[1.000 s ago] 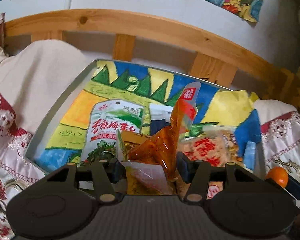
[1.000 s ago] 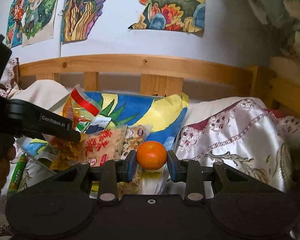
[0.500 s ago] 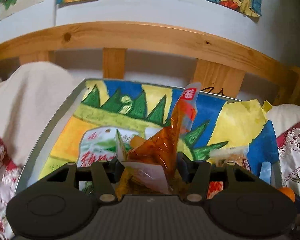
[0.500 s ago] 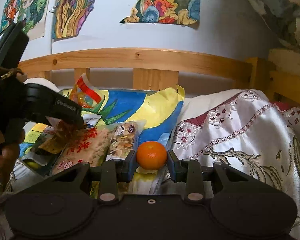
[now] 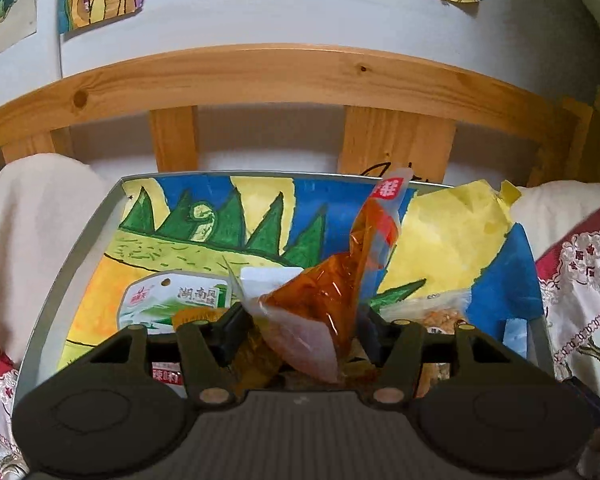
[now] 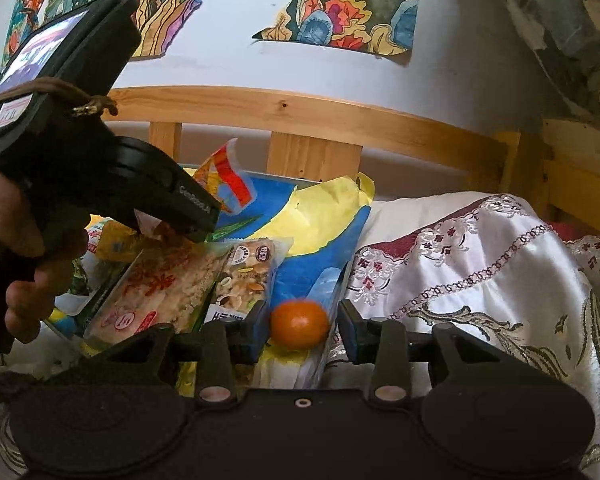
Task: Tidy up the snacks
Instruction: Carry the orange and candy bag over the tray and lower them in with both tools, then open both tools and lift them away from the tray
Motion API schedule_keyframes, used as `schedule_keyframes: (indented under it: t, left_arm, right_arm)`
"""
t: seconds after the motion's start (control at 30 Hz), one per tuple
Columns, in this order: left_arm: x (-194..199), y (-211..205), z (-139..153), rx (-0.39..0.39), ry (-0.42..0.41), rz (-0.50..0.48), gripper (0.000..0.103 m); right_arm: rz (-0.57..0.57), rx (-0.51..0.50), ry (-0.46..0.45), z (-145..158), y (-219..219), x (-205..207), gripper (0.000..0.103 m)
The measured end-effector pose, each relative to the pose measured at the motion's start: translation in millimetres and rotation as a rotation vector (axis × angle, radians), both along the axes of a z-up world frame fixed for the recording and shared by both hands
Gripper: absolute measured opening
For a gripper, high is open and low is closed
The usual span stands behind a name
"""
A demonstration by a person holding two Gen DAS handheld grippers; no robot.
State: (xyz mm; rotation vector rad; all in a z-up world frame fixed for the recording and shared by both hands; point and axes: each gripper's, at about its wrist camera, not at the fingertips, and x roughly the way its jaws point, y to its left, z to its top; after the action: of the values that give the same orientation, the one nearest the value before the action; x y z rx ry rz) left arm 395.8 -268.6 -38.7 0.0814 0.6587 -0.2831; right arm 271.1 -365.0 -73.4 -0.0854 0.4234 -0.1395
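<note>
The left gripper [image 5: 300, 326] pinches an orange snack packet [image 5: 320, 300] above the painted tray [image 5: 76, 256]. The right gripper [image 6: 302, 330] stands wide around a tangerine [image 6: 299, 324], gaps both sides, at the tray's five o'clock corner, a nut bar [image 6: 244, 276] at its ten o'clock.

left tool [image 5: 300, 330] — black, ribbed base, 2 brass screws | right tool [image 6: 302, 330] — black | bare-skinned hand [image 6: 28, 248]
</note>
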Motion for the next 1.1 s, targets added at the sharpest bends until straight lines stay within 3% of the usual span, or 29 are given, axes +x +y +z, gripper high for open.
schedule_keyframes:
  t: [0.33,0.53,0.63,0.8,1.1]
  left_arm:
    - [-9,-2,3,-0.004,-0.006,-0.016,0.082]
    - [-22,2,14,-0.013,-0.042,-0.016,0.093]
    - [-33,9,23,-0.022,-0.087,-0.002,0.099]
    - [-51,28,39,-0.056,-0.144,0.040,0.102]
    - [-95,73,67,-0.092,-0.187,0.128,0.102]
  right_arm:
    - [-0.012,0.014,0.000,1,0,1,0.044]
    - [-0.033,0.045,-0.026,9,-5,-5,0.060]
    - [-0.056,0.072,-0.051,17,-11,-10,0.075]
    - [-0.087,0.113,-0.092,33,-18,-22,0.086]
    - [-0.086,0.161,-0.148,66,-14,-53,0.097]
